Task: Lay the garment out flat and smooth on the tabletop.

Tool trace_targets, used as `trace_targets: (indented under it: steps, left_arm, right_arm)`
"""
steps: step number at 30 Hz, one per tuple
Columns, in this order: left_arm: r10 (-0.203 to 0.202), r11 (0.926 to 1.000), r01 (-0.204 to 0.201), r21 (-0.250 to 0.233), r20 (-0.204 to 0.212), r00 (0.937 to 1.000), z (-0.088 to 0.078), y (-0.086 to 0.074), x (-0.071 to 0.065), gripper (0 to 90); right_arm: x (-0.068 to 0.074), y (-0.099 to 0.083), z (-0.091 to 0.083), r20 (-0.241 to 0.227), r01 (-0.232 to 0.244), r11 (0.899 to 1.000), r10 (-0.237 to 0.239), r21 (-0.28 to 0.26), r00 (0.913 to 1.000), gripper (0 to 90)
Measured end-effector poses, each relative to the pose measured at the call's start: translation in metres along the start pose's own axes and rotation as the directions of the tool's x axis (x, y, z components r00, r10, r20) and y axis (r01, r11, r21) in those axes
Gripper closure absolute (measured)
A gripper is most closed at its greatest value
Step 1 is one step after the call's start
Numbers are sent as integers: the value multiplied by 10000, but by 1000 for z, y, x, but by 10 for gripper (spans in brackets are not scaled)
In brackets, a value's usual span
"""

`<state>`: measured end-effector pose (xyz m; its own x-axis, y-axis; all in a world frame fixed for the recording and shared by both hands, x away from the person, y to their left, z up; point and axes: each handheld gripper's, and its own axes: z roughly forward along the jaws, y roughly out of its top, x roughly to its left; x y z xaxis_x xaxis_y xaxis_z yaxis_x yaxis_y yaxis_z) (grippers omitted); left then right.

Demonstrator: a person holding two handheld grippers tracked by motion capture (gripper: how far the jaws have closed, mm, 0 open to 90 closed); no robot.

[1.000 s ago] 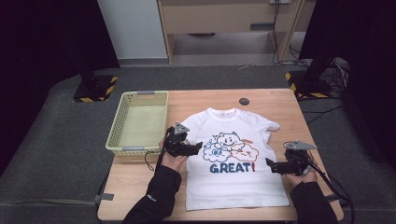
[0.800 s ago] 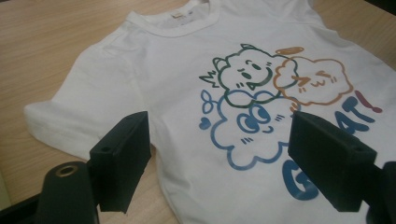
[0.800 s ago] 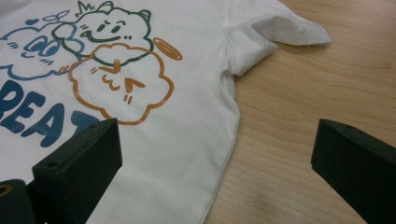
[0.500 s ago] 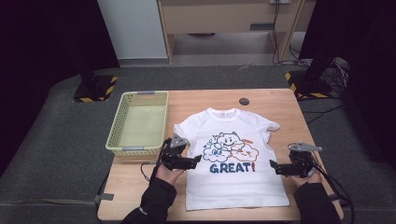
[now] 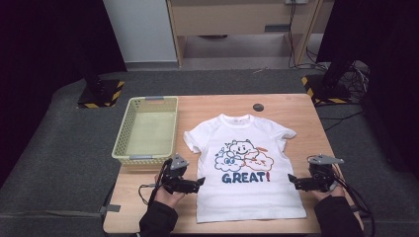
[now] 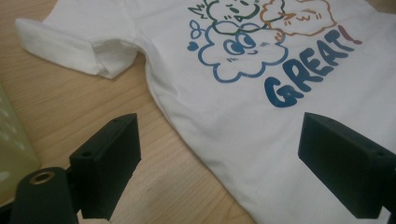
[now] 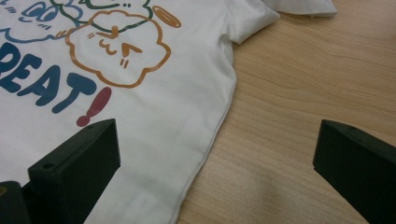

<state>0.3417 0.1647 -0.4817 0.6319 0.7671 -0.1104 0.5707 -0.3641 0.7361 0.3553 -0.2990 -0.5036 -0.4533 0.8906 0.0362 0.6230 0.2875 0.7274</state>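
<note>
Since a second ago my left gripper (image 5: 197,183) slid back along the T-shirt's (image 5: 247,168) left edge, from sleeve level down to the "GREAT!" line; right gripper (image 5: 292,180) barely shifted. Left jaws have just been opening: now wide, straddling the shirt's side hem, not pinching it. Right jaws wide too, hem between them, nothing held. Shirt lies flat, print up, mid surface (image 5: 286,106), between my grippers. Count: one T-shirt, one yellow basket (image 5: 146,129) left of it on the surface, one small dark disc (image 5: 258,106) beyond the collar, two grippers
</note>
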Motion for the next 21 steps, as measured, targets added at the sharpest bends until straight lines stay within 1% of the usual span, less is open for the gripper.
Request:
trace_targets:
  steps: [3, 6, 10, 13, 16, 19, 21]
  left_arm:
    - [-84, 9999, 84, 116, -15, 10000, -4, -7, 3, 112]
    - [-338, 9990, 340, 303, -70, 9994, -8, -16, 9, 105]
    - [-718, 9957, 731, 566, -249, 9971, -14, -27, 19, 84]
    - [-794, 9937, 826, 757, -445, 9958, -20, -35, 26, 77]
    - [-1021, 9906, 1062, 868, -501, 9935, -26, -44, 33, 74]
    - [-1081, 9878, 1143, 1058, -623, 9922, -29, -51, 38, 73]
    - [-974, 9875, 1049, 1177, -678, 9929, -31, -55, 41, 72]
  right_arm:
    - [0, -2, -2, -28, 57, 10000, -57, -59, 10000, 5]
    - [-2, -5, -3, -24, 86, 10000, -86, -39, 10000, 4]
    - [-4, -9, -5, -60, -1, 9999, 2, 125, 10000, 4]
    - [-4, -10, -7, -80, 40, 9999, -39, 110, 10000, 4]
    - [-5, -12, -8, -46, 53, 9999, -52, 154, 10000, 4]
    - [-6, -15, -9, 9, 20, 9997, -20, 241, 10000, 4]
    - [-7, -16, -10, 54, 15, 9998, -16, 220, 10000, 4]
